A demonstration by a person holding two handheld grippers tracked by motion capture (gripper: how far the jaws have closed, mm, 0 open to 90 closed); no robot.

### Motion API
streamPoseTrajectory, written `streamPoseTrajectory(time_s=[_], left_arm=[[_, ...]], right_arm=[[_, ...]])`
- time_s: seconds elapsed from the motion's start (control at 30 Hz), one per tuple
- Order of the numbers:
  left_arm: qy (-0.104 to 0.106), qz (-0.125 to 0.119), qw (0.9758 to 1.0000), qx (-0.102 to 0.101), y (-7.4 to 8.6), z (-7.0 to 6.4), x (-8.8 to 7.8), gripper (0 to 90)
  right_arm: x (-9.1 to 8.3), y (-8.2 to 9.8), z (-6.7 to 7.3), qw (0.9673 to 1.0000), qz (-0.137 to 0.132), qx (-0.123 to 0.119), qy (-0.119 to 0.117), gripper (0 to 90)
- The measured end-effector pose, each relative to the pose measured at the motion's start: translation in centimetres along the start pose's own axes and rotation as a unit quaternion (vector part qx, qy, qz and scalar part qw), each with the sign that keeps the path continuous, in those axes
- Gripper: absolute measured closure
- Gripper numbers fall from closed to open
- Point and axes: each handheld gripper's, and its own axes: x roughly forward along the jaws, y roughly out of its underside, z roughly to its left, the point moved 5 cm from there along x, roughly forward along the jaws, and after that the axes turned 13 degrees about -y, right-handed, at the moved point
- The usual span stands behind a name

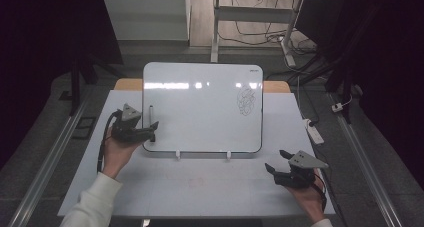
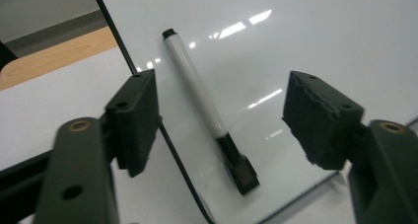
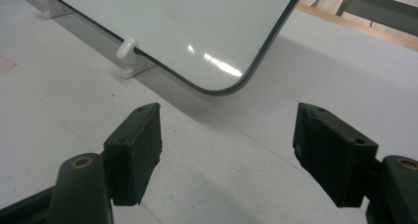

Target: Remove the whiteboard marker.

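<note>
Left hand-held gripper (image 2: 224,115) jaws apart, holding nothing; marker (image 2: 207,108) lies just ahead between them on the whiteboard (image 1: 200,112), long axis running away from the gripper. Right hand-held gripper (image 1: 280,163) wide, well apart.

My whiteboard (image 1: 200,107) is glossy white with a thin dark rim and a black scribble (image 1: 247,101) near its right side. The marker (image 2: 204,105) is white with black ends. My left gripper (image 2: 222,120) is black, the desk (image 1: 200,187) pale grey-white.
</note>
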Motion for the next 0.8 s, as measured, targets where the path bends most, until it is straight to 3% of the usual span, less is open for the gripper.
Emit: streamPoseTrajectory(time_s=[0.33, 0.57, 0.7, 0.8], left_arm=[[-0.028, 0.008, 0.9990, -0.035, -1.1, 0.6, 2.6, 51.3], [-0.051, 0.005, 0.9981, -0.033, -1.3, 0.4, 3.1, 64.7], [-0.079, 0.001, 0.9968, -0.013, -1.2, -0.4, 3.1, 71.3], [-0.080, -0.003, 0.9968, -0.010, -1.2, -1.0, 3.2, 73.8]], right_arm=[[0.2, 0.2, 0.2, 1.0000, 0.005, -0.002, 0.005, 26.9], [0.1, 0.2, 0.2, 0.9999, 0.006, -0.002, 0.011, 27.2], [0.1, 0.2, 0.2, 0.9999, 0.005, -0.003, 0.015, 27.4], [0.1, 0.1, 0.3, 0.9998, 0.005, -0.005, 0.016, 27.6]])
